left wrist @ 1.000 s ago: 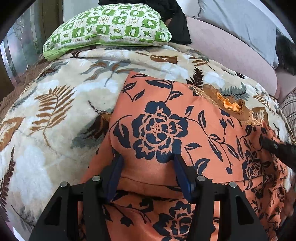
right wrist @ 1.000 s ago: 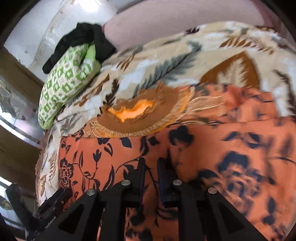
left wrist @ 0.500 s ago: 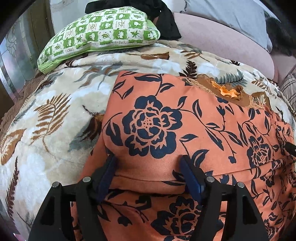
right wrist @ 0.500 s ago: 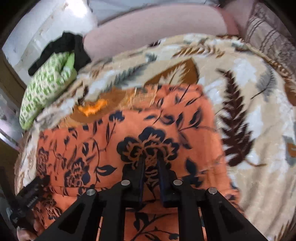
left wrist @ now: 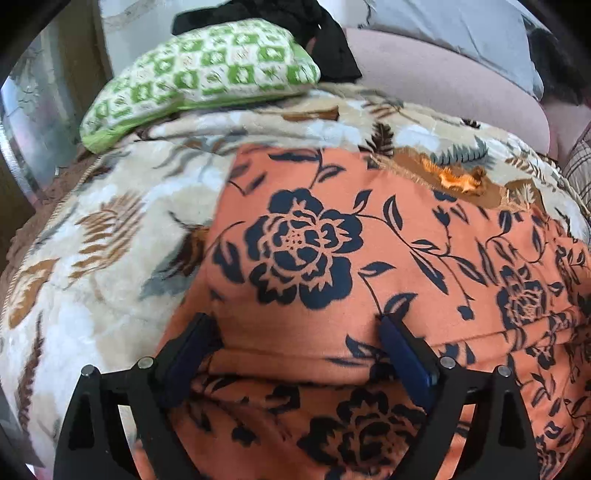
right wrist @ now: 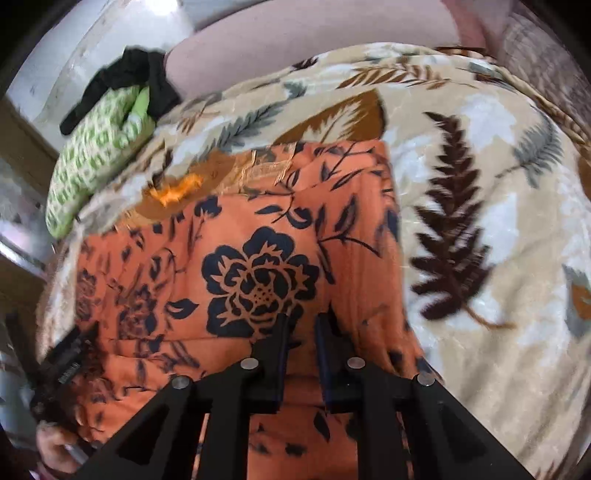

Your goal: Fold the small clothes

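An orange garment with dark blue flowers lies folded on a leaf-patterned blanket. My left gripper stands over its near-left folded edge. Its jaws are opening wide, the fold lies between them and the pads do not press it. In the right wrist view the same orange garment fills the middle. My right gripper sits at its near edge, jaws nearly together, pinching a bit of the orange cloth. The left gripper and a hand show at the lower left.
A green checked pillow with a black garment lies at the blanket's far end. A brown fringed cloth with an orange patch peeks from under the garment. A pink cushion and grey pillow lie behind.
The left jaws spread much wider and let go of the folded edge. The right gripper slid right across the garment to its right part, jaws staying narrow.
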